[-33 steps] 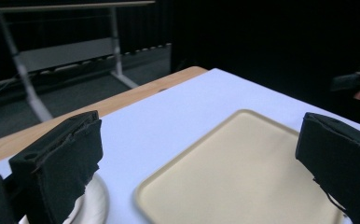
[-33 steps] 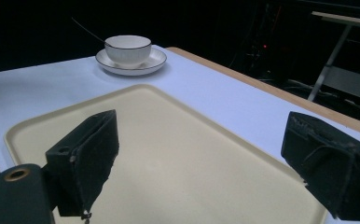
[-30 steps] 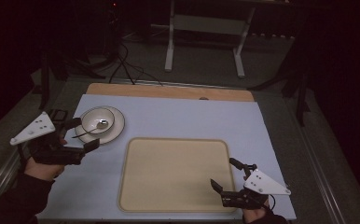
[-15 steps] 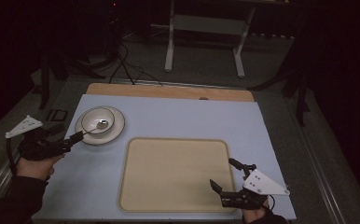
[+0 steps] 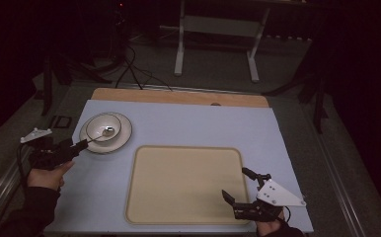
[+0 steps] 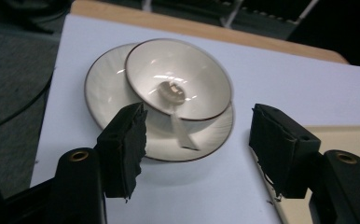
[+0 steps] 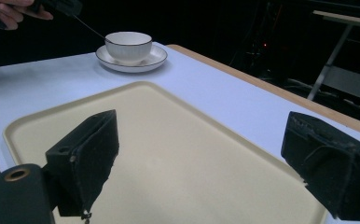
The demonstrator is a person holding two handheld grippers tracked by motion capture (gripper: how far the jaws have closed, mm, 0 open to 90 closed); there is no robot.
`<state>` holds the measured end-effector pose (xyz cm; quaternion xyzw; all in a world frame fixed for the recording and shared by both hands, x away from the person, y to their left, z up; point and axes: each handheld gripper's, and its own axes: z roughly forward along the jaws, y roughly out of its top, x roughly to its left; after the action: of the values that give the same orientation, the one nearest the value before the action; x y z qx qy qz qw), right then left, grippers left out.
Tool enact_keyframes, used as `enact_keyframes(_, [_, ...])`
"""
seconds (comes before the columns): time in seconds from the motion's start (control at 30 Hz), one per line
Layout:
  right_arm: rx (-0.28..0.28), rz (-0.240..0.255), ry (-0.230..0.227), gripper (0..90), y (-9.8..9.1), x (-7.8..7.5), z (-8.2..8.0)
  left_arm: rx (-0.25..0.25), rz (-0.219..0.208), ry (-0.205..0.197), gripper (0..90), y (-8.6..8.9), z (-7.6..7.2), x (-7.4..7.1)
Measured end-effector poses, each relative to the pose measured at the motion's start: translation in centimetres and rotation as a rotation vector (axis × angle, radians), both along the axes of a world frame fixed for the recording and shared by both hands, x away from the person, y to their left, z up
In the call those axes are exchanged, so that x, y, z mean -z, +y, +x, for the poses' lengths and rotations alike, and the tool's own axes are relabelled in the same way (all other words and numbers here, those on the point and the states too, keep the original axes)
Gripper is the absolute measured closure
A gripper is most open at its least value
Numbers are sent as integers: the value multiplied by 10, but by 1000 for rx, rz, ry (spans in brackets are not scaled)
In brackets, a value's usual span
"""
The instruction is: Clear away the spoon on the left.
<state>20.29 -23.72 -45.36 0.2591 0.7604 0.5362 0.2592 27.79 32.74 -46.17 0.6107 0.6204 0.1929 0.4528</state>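
A metal spoon (image 6: 177, 112) lies with its bowl inside a white bowl (image 6: 178, 79), its handle sloping out over the rim toward the camera on the left tongs (image 6: 197, 140). The bowl sits slightly off-centre on a white saucer (image 6: 106, 88), near the far left corner of the pale blue tabletop (image 5: 188, 123).

In the left tongs' own view the two black jaws stand wide apart, released, with the spoon handle's tip lying between and just beyond them, untouched. From above, the left tongs (image 5: 82, 144) point at the handle from the tabletop's left edge. A second ago they were close over the saucer; since then the hand has drawn back outward and lined up lower with the handle. That suggests an approach to pick up the spoon, with the grasp not yet made.

To the right of the saucer lies a large, bare beige tray (image 5: 183, 182). The right tongs (image 5: 235, 190) rest at the tray's near right corner, jaws spread open and holding nothing, unmoved over the last second.
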Motion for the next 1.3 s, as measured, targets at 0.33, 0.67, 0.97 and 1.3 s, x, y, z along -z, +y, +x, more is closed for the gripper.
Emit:
enact_keyframes(0.33, [0, 0, 0, 113, 0, 0, 0, -55, -110, 39, 514, 5, 11, 18])
enact_keyframes(0.67, [-1, -1, 3, 113, -1, 1, 1, -122, -190, 49, 636, 11, 15, 27])
enact_keyframes(0.97, [-1, -3, 3, 113, 0, 1, 1, -157, -223, 36, 728, 12, 17, 28])
enact_keyframes(1.3, [-4, 1, 7, 113, -1, 1, 1, -165, -216, 20, 817, 10, 15, 26])
